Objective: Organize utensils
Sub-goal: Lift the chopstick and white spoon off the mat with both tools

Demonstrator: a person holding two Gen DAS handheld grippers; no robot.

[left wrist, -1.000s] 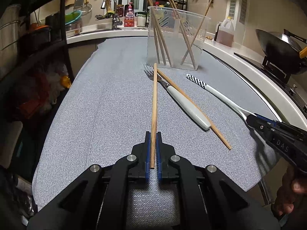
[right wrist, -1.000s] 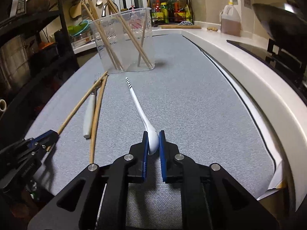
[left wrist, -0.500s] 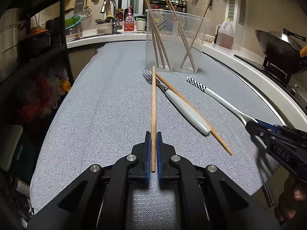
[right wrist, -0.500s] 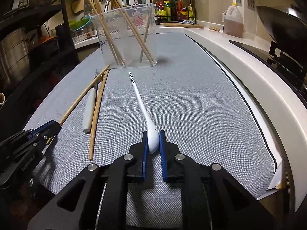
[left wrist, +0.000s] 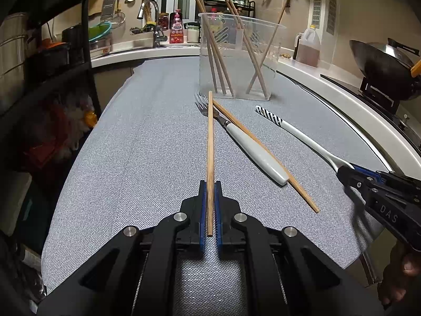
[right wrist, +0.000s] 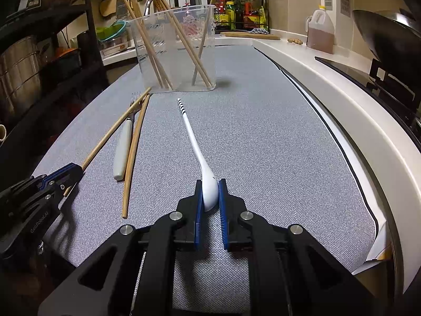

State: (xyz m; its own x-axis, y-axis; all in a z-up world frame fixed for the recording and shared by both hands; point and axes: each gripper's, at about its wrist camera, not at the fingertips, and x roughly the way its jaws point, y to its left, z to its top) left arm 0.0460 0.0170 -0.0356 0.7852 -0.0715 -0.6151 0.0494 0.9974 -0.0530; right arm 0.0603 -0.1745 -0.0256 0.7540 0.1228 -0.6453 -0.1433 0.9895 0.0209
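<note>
My left gripper (left wrist: 210,197) was clamped on a chopstick (left wrist: 210,142) crossing the fork (left wrist: 252,146); a second chopstick (left wrist: 265,155) lay alongside. My right gripper (right wrist: 210,194) pinched the white spoon (right wrist: 196,148) near the clear container (right wrist: 179,50).

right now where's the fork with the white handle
The fork lies flat on the grey mat, tines toward the clear container, between two loose chopsticks: the one held by the left gripper and another alongside its handle.
</note>
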